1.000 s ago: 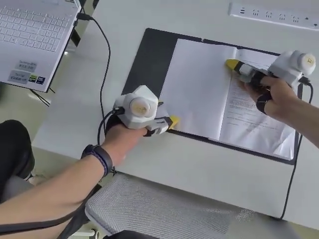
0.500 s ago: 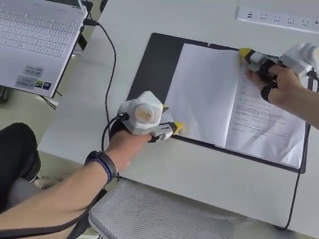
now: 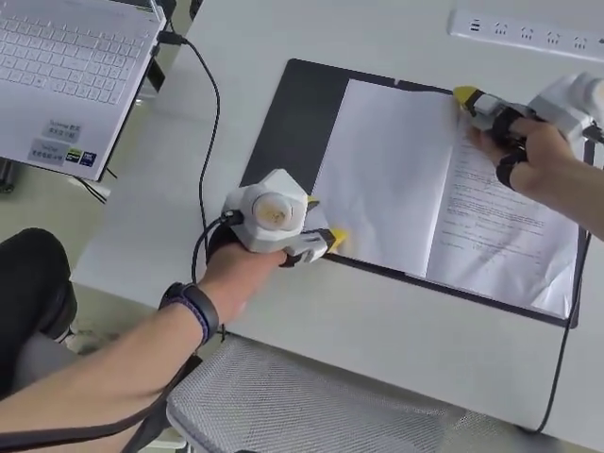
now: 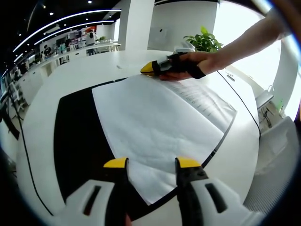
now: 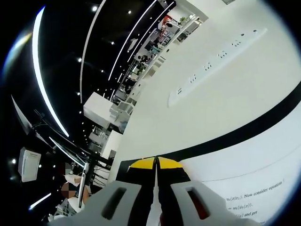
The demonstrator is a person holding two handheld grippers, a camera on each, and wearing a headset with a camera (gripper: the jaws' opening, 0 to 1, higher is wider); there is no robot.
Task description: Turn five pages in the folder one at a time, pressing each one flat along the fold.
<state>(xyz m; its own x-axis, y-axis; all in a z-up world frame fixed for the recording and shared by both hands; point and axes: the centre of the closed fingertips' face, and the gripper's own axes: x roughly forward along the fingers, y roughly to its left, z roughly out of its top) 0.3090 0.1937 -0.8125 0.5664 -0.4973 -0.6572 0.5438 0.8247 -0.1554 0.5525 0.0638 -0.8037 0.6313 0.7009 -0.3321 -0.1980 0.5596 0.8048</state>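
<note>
At a white workbench (image 3: 311, 340), a black folder (image 3: 283, 123) lies open flat in front of the person, a blank turned page (image 3: 387, 170) resting on its left half and a printed page (image 3: 500, 236) on its right, with the fold (image 3: 437, 184) running between them. The right gripper (image 3: 464, 95), its yellow-tipped jaws closed tight together with nothing seen between them, sits at the far end of the fold on the top edge of the sheets. The left gripper (image 4: 152, 163) rests low at the near left corner of the blank page, jaws parted wide and gripping nothing, the corner lying between the tips. The sheets look like thin, light office paper: limp, quick to crease or tear under a hard pinch, and likely to slide over one another, so a page is probably best taken by its free outer edge or a corner, one sheet only, and pressed along the fold with light, even contact. The folder's cover appears stiffer and heavy enough to hold its place on the bench. A laptop (image 3: 66, 66) and its cable (image 3: 203, 113) lie to the left, a power strip (image 3: 524, 33) beyond the folder
</note>
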